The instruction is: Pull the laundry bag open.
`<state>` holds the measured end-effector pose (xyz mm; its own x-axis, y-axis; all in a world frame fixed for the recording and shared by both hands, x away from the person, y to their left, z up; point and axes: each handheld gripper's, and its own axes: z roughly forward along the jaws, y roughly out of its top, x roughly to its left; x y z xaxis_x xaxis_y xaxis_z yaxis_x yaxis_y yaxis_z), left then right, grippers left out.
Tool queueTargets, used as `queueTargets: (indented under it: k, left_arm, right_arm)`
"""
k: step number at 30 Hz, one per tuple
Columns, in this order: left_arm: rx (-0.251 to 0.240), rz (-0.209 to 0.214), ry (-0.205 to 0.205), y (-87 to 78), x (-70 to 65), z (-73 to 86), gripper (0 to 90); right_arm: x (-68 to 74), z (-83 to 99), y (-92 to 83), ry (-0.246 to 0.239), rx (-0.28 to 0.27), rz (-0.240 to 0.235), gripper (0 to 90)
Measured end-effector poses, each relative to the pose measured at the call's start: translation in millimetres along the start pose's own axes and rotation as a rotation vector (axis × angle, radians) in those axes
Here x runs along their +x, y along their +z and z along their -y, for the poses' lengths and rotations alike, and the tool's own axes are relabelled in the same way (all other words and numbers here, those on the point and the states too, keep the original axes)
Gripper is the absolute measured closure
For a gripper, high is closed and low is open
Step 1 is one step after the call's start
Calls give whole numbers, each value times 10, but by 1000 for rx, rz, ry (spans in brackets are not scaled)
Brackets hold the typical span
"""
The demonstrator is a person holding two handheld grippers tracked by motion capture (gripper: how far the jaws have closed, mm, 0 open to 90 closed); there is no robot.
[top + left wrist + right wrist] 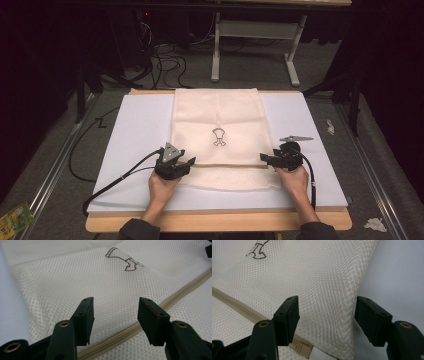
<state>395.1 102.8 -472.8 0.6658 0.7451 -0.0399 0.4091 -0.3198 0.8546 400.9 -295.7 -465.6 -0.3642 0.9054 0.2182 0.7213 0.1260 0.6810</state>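
Mesh laundry bag (217,135) lies flat on white board (135,130), long axis running away from person. Left gripper (176,165) and right gripper (272,159), jaws apart, flank its zipper line (225,166); nothing held.

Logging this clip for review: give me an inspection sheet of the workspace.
Surface: white board on a wooden table.
Job's things: cream mesh bag lying flat, beige zipper across it, small brown embroidered figure.
Clutter: nothing seen on the board.
Grippers: left claw and right claw both open at the bag's side edges, gripping nothing.
Cables: one black cable trails from each claw; more on the floor behind.
Surroundings: grey floor, white frame legs, paper scraps.
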Motion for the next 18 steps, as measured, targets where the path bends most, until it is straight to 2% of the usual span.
queueTargets:
  k: [4, 9, 10, 14, 18]
  left_arm:
    - [14, 8, 12, 85, -50, -22, 461]
    - [29, 9, 14, 158, -81, -12, 457]
    - [49, 9, 12, 191, -83, -2, 458]
    - [75, 2, 1, 217, -75, -9, 461]
    - [97, -4, -4, 238, -69, -14, 457]
  right_arm:
    - [-26, 0, 23, 24, 33, -3, 350]
    - [-3, 16, 26, 18, 55, -20, 350]
    - [7, 18, 23, 17, 60, -24, 350]
    - [42, 43, -14, 7, 86, -32, 352]
    - [39, 64, -48, 18, 97, -40, 352]
